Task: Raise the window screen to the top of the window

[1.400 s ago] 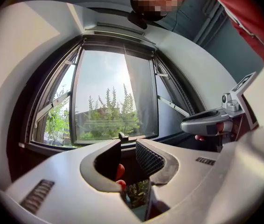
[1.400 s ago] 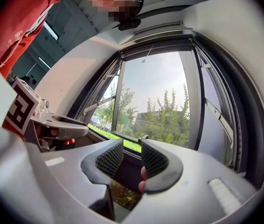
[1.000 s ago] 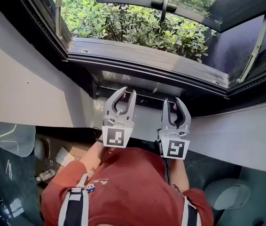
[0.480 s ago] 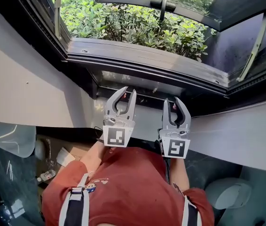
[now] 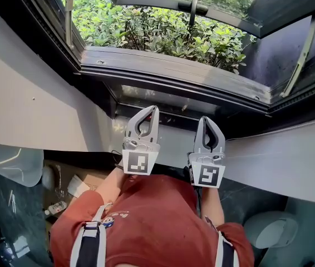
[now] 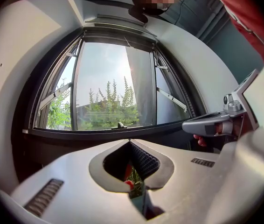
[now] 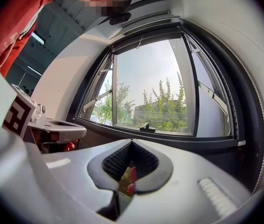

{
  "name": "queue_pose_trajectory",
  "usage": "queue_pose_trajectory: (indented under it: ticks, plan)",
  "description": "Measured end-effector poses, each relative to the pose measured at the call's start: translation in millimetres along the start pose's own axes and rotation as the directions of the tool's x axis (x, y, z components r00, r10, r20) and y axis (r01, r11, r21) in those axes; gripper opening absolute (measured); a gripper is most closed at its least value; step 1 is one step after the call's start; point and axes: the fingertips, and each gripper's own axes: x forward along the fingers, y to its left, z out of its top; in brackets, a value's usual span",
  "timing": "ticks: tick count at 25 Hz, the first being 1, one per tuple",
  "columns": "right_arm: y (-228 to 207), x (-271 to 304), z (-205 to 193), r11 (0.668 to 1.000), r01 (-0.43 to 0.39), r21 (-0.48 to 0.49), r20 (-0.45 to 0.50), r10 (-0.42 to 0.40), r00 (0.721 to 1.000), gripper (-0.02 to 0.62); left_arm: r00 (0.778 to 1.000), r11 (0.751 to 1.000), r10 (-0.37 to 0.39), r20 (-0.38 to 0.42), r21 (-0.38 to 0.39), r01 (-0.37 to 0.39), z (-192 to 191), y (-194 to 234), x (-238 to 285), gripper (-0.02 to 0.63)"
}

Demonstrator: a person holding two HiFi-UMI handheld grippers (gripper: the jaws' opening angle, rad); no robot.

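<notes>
My left gripper [image 5: 154,110] and right gripper [image 5: 206,119] have just been closing; both pairs of fingers now meet at their tips with nothing between them, side by side, pointing at 12 o'clock toward the window [image 5: 174,71]; I cannot tell the window screen from the frame in any view; only the head view shows green shrubs [image 5: 157,29] under the open sash and, at 8 o'clock, a brown box [image 5: 88,178] holding something pale; the gripper views show sky and trees.
</notes>
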Motion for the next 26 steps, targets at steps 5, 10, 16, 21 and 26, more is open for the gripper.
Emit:
queue_pose_trajectory:
  ticks: [5,10,16,21,26]
  plan:
    - [-0.6,2.0,4.8,1.0,0.008,-0.007,0.011,-0.008,1.0,0.009,1.0,1.0,-0.005,0.007,-0.008,0.005,1.3,-1.6,-0.4,0.006]
    - [-1.6,1.5,4.5,1.0,0.012,-0.017,0.007,-0.011,1.0,0.009,1.0,1.0,-0.009,0.018,0.002,0.009,3.2,-2.3,-0.3,0.006]
    - [-2.9,0.1,3.3,1.0,0.016,-0.024,0.001,-0.016,1.0,0.009,1.0,1.0,-0.011,0.012,-0.005,0.011,2.8,-3.2,-0.1,0.006]
    - [-5.3,0.1,8.7,0.999,0.026,-0.021,0.017,-0.026,1.0,0.009,1.0,1.0,-0.009,0.013,-0.016,0.009,3.7,-4.9,-0.2,0.006]
    - [-6.2,-2.8,3.0,0.999,0.026,-0.03,-0.007,-0.027,1.0,0.009,1.0,1.0,-0.008,0.01,-0.028,0.009,4.3,-4.8,-0.6,0.006]
